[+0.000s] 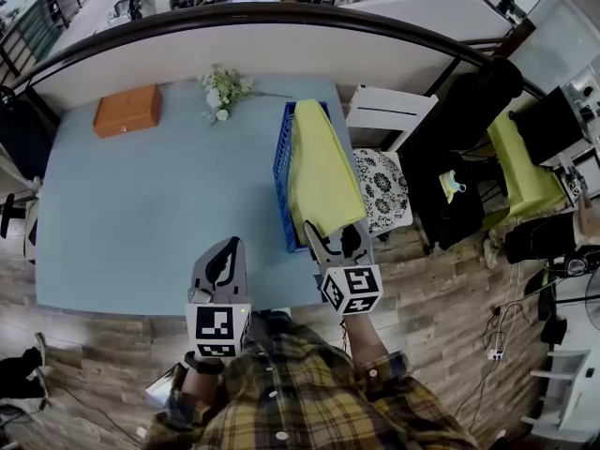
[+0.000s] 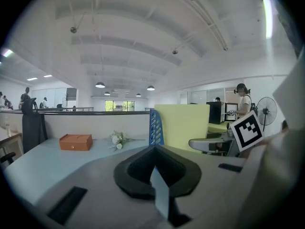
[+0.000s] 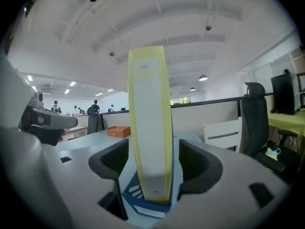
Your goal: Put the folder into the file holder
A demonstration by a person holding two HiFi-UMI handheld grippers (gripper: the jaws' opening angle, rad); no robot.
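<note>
The yellow folder [image 1: 323, 181] stands spine-up inside the blue file holder [image 1: 284, 172] at the right edge of the light blue table [image 1: 141, 214]. My right gripper [image 1: 328, 242] is at the holder's near end, open. In the right gripper view the folder [image 3: 148, 123] stands upright between the jaws with a gap on each side, its foot in the holder [image 3: 143, 204]. My left gripper [image 1: 223, 256] hovers over the table's front edge, left of the holder, shut on nothing. The left gripper view shows the gripper [image 2: 155, 168] closed, with the folder [image 2: 183, 125] and holder [image 2: 155, 128] ahead to the right.
An orange box [image 1: 127, 111] and a small bunch of white flowers [image 1: 223, 90] lie at the table's far side. A white chair [image 1: 389, 111], a patterned stool [image 1: 384, 190] and a dark office chair [image 1: 469, 111] stand right of the table.
</note>
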